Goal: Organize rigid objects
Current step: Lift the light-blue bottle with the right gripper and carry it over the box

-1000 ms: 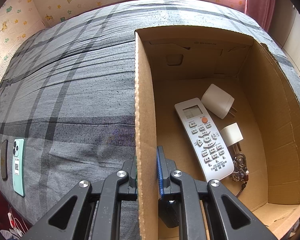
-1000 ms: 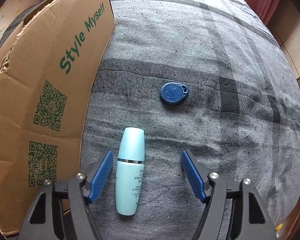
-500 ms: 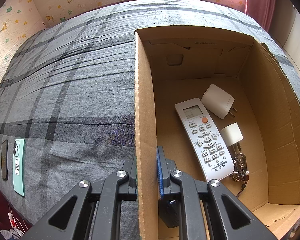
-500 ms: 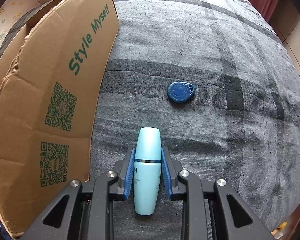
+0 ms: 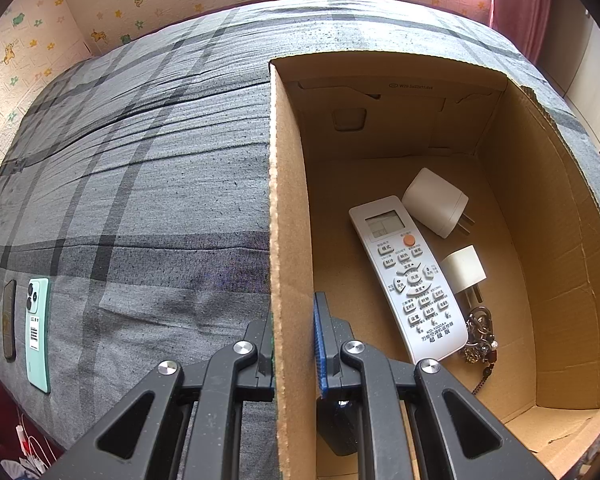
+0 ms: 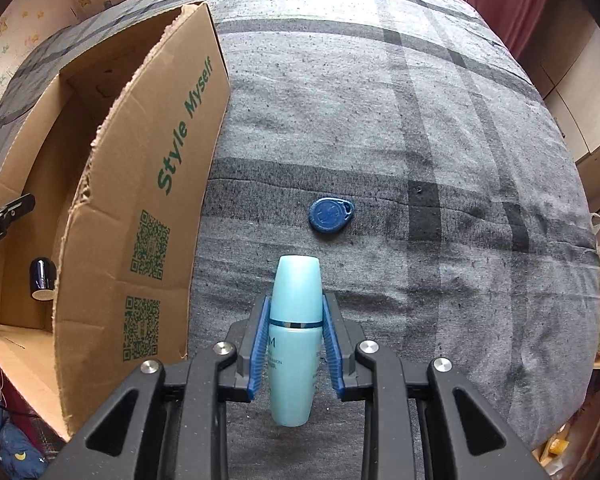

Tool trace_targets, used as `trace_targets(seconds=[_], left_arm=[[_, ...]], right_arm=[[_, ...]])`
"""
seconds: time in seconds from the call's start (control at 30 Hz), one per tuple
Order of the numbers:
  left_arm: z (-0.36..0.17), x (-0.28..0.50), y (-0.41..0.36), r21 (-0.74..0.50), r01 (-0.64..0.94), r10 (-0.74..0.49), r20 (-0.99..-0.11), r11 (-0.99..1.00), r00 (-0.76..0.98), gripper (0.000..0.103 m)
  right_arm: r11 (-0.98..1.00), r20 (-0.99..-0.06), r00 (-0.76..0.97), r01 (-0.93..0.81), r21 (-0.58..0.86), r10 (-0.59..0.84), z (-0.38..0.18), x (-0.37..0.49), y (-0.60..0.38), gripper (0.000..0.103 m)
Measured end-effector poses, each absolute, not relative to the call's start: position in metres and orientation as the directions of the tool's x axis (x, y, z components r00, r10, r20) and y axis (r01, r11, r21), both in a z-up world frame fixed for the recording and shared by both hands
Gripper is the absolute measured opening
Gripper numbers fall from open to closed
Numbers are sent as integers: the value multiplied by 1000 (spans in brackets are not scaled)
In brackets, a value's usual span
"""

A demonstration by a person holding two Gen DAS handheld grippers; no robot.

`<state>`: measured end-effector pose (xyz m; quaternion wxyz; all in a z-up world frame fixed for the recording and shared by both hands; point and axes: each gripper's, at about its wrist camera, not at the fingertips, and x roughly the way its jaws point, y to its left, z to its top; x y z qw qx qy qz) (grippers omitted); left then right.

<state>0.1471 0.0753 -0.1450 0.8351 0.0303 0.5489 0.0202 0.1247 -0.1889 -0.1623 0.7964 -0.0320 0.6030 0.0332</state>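
On a bed covered in grey plaid cloth (image 6: 440,128) stands an open cardboard box (image 5: 290,208).

The left wrist view alone looks down into the box: a white remote control (image 5: 410,280) lies on its floor, a large white plug adapter (image 5: 434,202) touching its upper end, a smaller white plug (image 5: 464,270) just beside it, and a bunch of keys (image 5: 480,334) near its lower end. Out on the cloth, well apart from the box, lie a mint-green phone (image 5: 38,332) and a dark phone (image 5: 9,320) side by side. The left gripper (image 5: 293,344) is clamped on the box's side wall, one pad outside, one inside, pointing steeply down.

The right wrist view alone shows the box's outer face, printed "Style Myself" with QR codes, and a blue key fob (image 6: 331,214) lying on the cloth. The right gripper (image 6: 296,344), its jaws just closed, grasps a pale turquoise bottle (image 6: 296,336) by its sides, cap pointing away. It points steeply down, the bottle clear of the cloth, near the box.
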Motion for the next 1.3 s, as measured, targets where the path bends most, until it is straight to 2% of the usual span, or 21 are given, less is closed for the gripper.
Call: trace_targets(seconds=[0.87,1.3], left_arm=[[-145,148,76,68,-1,63,-916,998,396,14],[-145,148,76,68,0,63,-916,998,397,14]], right_arm=[[989,-906,424,-137,-64,0,-62,140,-172,27],[977,-882,470,-201,-65,38,-36,150,-135,27]])
